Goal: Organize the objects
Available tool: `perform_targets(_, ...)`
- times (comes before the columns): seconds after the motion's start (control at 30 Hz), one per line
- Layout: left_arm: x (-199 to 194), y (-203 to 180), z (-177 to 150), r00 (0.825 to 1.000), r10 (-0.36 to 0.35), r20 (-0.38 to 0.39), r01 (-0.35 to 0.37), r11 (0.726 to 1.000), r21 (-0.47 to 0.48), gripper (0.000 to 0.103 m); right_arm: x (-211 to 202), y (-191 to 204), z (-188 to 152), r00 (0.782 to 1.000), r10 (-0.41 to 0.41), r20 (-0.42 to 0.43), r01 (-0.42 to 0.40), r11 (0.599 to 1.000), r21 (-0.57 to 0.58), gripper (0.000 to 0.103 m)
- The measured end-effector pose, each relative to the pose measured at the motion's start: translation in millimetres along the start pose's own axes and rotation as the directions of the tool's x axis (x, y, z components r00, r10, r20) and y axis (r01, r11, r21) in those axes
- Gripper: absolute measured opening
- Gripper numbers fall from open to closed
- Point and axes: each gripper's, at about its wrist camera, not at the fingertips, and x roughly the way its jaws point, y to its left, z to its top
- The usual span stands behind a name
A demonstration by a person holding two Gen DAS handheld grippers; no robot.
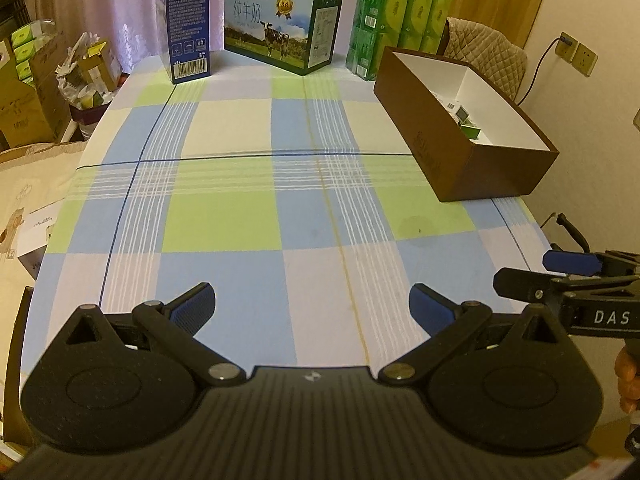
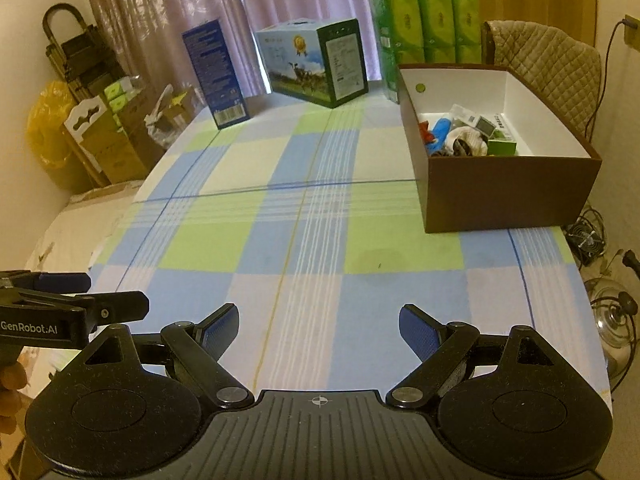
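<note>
Checked surface [image 1: 224, 224] in blue, green and white, bare across the middle. Low in the left wrist view, left tongs [image 1: 311, 312] spread wide, gripping nothing. Low in the right wrist view, right tongs [image 2: 319, 330] spread wide too, gripping nothing. Further up on the right, brown box [image 2: 496, 196] with white walls inside, resting on the surface. Inside, small things [image 2: 464, 136] heaped toward its left end: something blue, something red, a white soft bit, a little green carton. Probably light and easy to pinch; soft bit likely squashy, carton likely stiff, best pinched across flat sides. At the far edge, tall blue box [image 1: 187, 20], milk carton with a cow [image 1: 282, 26], green tissue packs [image 1: 394, 20]; probably heavier, likely needing a wide grip. Only the right wrist view looks down on the heap; left wrist view shows just a corner of it.
</note>
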Motion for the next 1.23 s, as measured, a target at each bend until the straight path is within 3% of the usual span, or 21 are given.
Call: perform_targets(1.23,6,7,-14,0.999,0.022,-0.038,-0.023,0.999,-0.027,0.102,21,9,-12,0.997,0.012,-0.073,-0.013,1.000,-0.015,0.085)
